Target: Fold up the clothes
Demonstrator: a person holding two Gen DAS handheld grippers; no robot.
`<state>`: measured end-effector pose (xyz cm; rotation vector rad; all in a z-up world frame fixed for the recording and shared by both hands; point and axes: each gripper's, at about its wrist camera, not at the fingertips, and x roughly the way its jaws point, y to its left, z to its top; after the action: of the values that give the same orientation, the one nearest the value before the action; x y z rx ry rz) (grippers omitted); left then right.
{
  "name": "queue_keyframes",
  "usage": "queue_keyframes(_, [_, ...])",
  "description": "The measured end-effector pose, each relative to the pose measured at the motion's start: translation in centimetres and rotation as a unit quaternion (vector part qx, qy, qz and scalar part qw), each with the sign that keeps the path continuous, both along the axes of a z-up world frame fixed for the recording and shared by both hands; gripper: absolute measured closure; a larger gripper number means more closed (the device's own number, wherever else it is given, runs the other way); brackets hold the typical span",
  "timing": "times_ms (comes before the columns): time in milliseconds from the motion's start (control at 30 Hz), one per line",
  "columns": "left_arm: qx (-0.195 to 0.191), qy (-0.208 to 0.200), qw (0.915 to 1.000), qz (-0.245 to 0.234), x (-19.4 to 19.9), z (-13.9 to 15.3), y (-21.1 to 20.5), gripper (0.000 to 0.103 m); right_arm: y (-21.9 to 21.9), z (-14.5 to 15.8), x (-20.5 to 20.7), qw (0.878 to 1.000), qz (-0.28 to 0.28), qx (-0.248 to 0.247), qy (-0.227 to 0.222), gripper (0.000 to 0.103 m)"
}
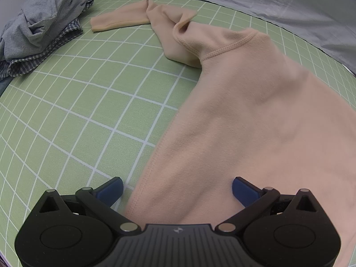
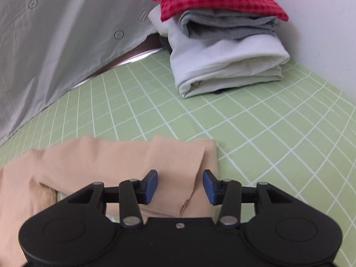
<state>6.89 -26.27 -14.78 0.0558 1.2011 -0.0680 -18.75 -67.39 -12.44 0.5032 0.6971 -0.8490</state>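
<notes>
Two grippers hang over one peach top [image 1: 244, 111] spread on the green grid mat [image 1: 77, 111]. The left gripper [image 1: 178, 189] stands wide open, its blue pads either side of the top's near hem edge, nothing pinched between them. From there the top runs far and right, its sleeve [image 1: 120, 22] trailing left across the mat's far side. Open mat lies to the left, up to a rumpled heap [image 1: 40, 29] of grey and checked cloth at the far left edge. The right gripper [image 2: 180, 185] is open too, pads astride a folded flap of the top [image 2: 133, 155], not closed on it. Beyond it the mat [image 2: 244, 133] is bare until a folded stack [image 2: 222, 51] at the far right. Grey sheeting [image 2: 55, 44] borders the mat on the far left.
</notes>
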Motion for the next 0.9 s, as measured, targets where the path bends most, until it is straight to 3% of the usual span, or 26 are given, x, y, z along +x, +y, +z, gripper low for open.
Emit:
queue_keyframes(33, [0.000,0.000,1.0000,0.000,0.0,0.0,0.0,0.000,0.0,-0.1,0.1,1.000,0.005,-0.003,0.004,0.074])
queue_keyframes(67, [0.000,-0.001,1.0000,0.000,0.0,0.0,0.0,0.000,0.0,-0.1,0.2,1.000,0.009,-0.006,0.009,0.094])
queue_keyframes(100, [0.000,-0.001,1.0000,0.000,0.0,0.0,0.0,0.000,0.0,-0.2,0.3,1.000,0.014,-0.009,0.013,0.102])
queue_keyframes(200, [0.000,-0.002,1.0000,0.000,0.0,0.0,0.0,0.000,-0.2,0.8,-0.6,0.999,0.005,-0.037,0.020,0.101])
queue_keyframes(300, [0.000,-0.003,1.0000,0.001,0.0,0.0,0.0,0.000,-1.4,1.9,-2.9,0.994,-0.037,-0.081,0.057,0.101])
queue_keyframes(433, [0.000,-0.003,1.0000,0.001,0.0,0.0,0.0,0.000,-4.3,1.1,-6.9,0.979,-0.100,-0.098,0.146,0.101])
queue_keyframes(533, [0.000,0.000,1.0000,0.002,0.1,0.1,-0.1,0.000,-5.1,-0.1,-8.3,0.965,-0.102,-0.100,0.218,0.100])
queue_keyframes(600, [-0.006,0.007,0.9999,0.005,0.3,0.3,0.1,0.000,-5.2,0.0,-8.7,0.961,-0.118,-0.097,0.232,0.088])
queue_keyframes(667, [-0.017,0.016,0.9997,0.010,0.6,0.8,0.5,0.000,-4.9,0.7,-8.3,0.958,-0.132,-0.112,0.227,0.061])
queue_keyframes(733, [-0.031,0.005,0.9994,0.015,0.8,1.9,0.9,0.000,-4.3,1.7,-6.9,0.962,-0.130,-0.130,0.203,0.057])
queue_keyframes(833, [-0.034,-0.043,0.9985,0.002,1.6,4.5,0.9,0.000,-3.5,2.9,-3.2,0.977,-0.082,-0.130,0.151,0.039])
queue_keyframes(900, [-0.037,-0.074,0.9965,-0.016,2.6,6.1,0.6,0.000,-2.8,2.9,0.2,0.987,-0.032,-0.111,0.114,0.037])
